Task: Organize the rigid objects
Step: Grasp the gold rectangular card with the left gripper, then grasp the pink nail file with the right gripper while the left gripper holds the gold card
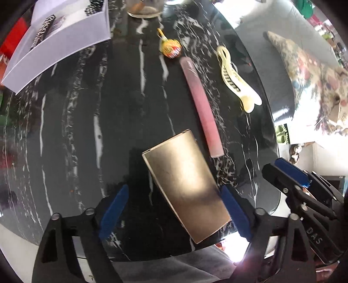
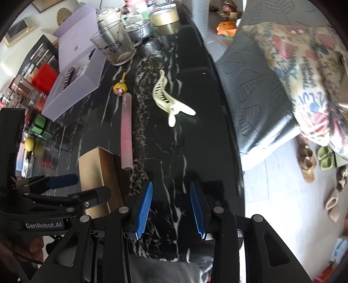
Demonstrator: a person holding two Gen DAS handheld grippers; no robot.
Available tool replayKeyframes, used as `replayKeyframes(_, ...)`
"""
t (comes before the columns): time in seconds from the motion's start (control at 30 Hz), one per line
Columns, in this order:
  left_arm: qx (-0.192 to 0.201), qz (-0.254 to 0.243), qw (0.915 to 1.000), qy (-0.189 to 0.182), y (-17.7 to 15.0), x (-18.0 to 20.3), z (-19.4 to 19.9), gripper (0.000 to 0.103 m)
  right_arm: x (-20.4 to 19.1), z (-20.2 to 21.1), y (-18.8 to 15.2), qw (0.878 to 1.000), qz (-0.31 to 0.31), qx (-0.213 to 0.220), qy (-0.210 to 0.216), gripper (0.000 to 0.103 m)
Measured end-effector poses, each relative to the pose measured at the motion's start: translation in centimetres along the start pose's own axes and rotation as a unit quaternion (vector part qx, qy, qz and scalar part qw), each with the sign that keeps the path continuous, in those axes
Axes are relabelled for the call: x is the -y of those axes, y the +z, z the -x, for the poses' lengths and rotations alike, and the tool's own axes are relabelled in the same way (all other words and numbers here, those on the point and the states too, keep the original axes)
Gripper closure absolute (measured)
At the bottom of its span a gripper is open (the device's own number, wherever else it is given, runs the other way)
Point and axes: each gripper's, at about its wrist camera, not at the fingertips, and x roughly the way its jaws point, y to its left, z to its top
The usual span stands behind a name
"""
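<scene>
A gold box (image 1: 184, 187) lies flat on the black marble table (image 1: 87, 130) between the fingers of my open left gripper (image 1: 174, 204); its right pad is at the box's edge, its left pad stands apart. The box also shows in the right wrist view (image 2: 97, 174). A pink tube (image 1: 201, 104) (image 2: 126, 128), a cream hair claw (image 1: 237, 80) (image 2: 169, 100) and a wrapped lollipop (image 1: 170, 46) (image 2: 119, 89) lie farther back. My right gripper (image 2: 171, 204) is open and empty over the near table edge, right of the box.
A lilac open box (image 1: 58, 43) (image 2: 74, 71) stands at the back left. A glass mug (image 2: 115, 48), tins and a tape roll (image 2: 166, 19) crowd the far end. A grey sofa with a floral cushion (image 2: 304, 76) is right of the table.
</scene>
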Motion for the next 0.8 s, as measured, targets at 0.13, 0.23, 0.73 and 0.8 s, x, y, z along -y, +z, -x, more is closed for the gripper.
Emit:
replayKeyframes(0.13,0.021,-0.020,0.9995,-0.007,-0.2,-0.9,1.2,0.046,-1.1,-0.8,0.9,1.000,0.015,-0.004,0.006,0.067)
replayKeyframes(0.23,0.016,-0.031,0.9993,-0.009,0.0,-1.6,1.5,0.055,-2.2,-1.4,1.8,1.000,0.022,-0.005,0.011,0.067)
replayKeyframes(0.73,0.034,-0.018,0.9992,-0.009,2.6,-7.1,1.9,0.057,-6.9,-4.4,4.7,0.999,0.046,0.010,-0.004,0.067)
replayKeyframes(0.8,0.036,-0.022,0.9991,-0.009,2.9,-7.6,1.9,0.057,-7.5,-4.8,4.9,0.998,0.057,0.016,-0.014,0.067)
